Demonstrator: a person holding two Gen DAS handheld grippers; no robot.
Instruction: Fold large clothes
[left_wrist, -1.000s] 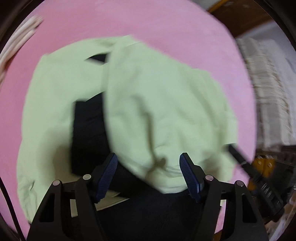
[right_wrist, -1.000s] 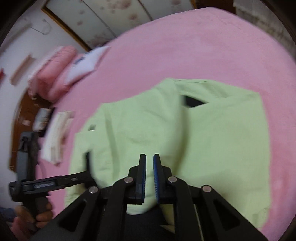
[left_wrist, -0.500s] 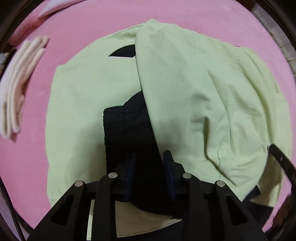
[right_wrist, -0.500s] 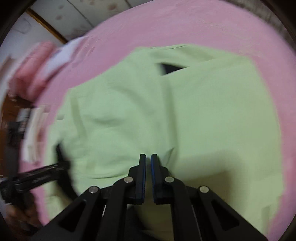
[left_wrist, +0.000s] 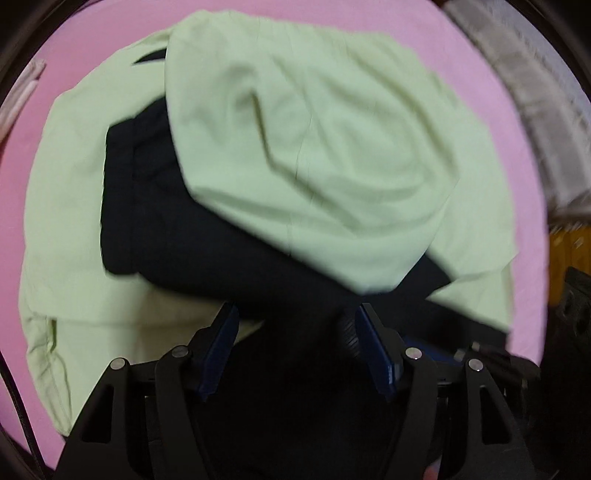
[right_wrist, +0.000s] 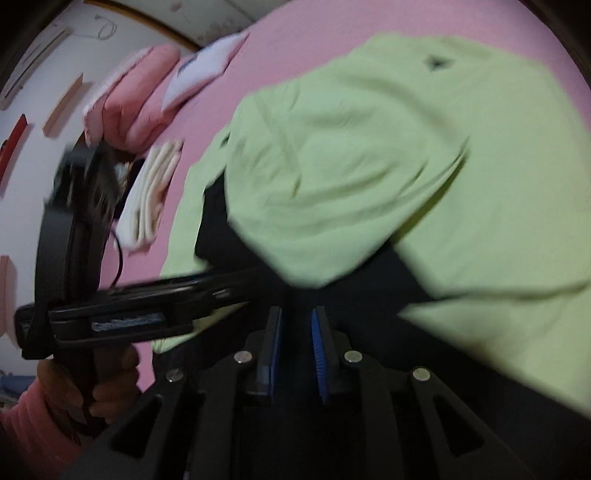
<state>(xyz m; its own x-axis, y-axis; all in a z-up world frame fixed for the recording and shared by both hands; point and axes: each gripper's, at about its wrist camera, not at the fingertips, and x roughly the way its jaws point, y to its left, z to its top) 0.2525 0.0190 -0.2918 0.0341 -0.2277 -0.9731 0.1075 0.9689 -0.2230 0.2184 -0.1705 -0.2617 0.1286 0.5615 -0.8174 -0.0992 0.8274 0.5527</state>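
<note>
- A person's left hand, in a pink sleeve, grips the handle of the left gripper at the left edge of the right wrist view, the tool reaching across toward the garment.
- Behind it, at the far left of the pink bed, lie a pink folded blanket, a white pillow and a stack of cream towels.
- A light green jacket with a black lining lies spread over the middle of the bed, one green panel lifted and bunched over the dark inner layer.
- In the left wrist view the left gripper's jaws stand fairly wide apart, with black lining fabric lying between them; blur leaves it unclear whether the pads press on it.
- The right gripper, low in the centre of its own view, has its jaws parted by a narrow gap, dark fabric filling the space between the blue pads; a firm hold cannot be confirmed.
- To the right of the jacket in the left wrist view, a grey-white woven cloth runs along the bed's edge, with something yellow below it.
</note>
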